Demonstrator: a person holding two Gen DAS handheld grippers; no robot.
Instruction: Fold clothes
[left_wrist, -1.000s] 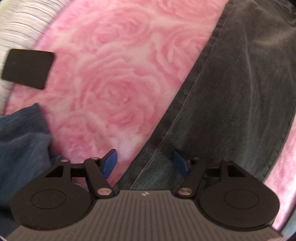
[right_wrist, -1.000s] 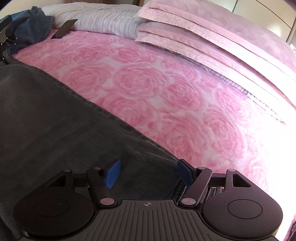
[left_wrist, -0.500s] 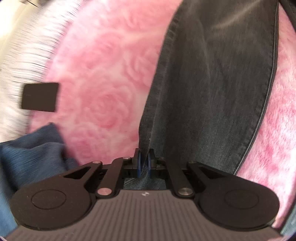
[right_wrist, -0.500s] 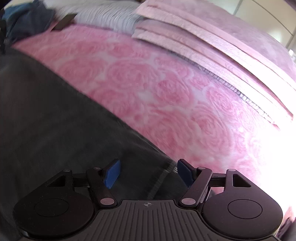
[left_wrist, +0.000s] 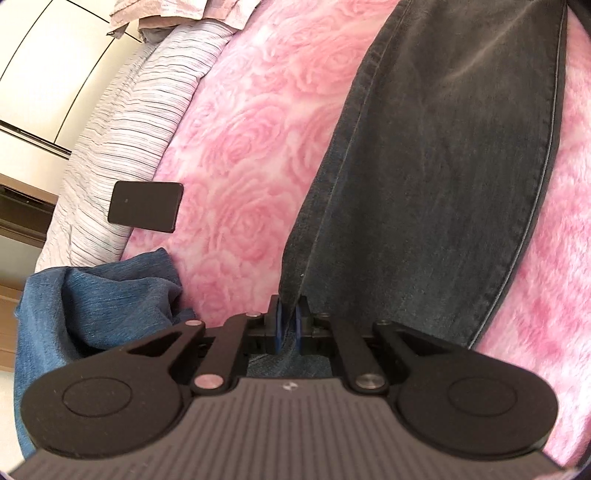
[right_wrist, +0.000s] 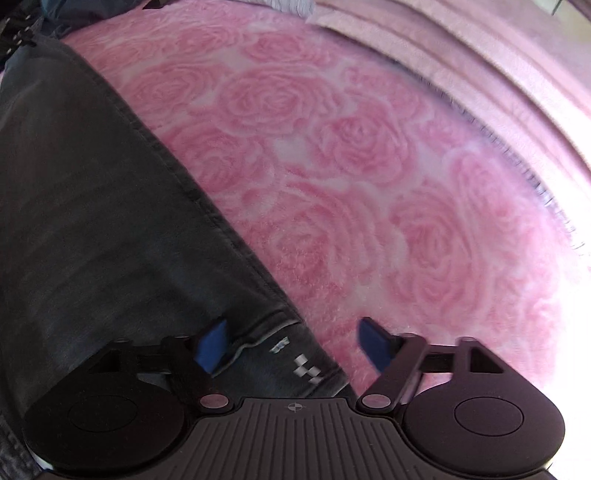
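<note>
Left gripper (left_wrist: 289, 329) is clamped on the edge of the dark grey denim jeans (left_wrist: 436, 192), stretched along the pink rose-patterned bed cover (left_wrist: 236, 155). Right gripper (right_wrist: 291, 345) sits spread wide over their hem. Thin pinch, so a tug could slip the seam out. Crumpled blue garment (left_wrist: 99, 295) lies beyond, near the cover's edge.

Both views are brightly daylit. The right wrist view burns out to white glare along its right edge, and the pink rose blanket (right_wrist: 332, 177) there looks soft, slightly blurred. The left wrist view is sharper — fisheye bending curves the striped bedding (left_wrist: 122, 133) at upper left.
</note>
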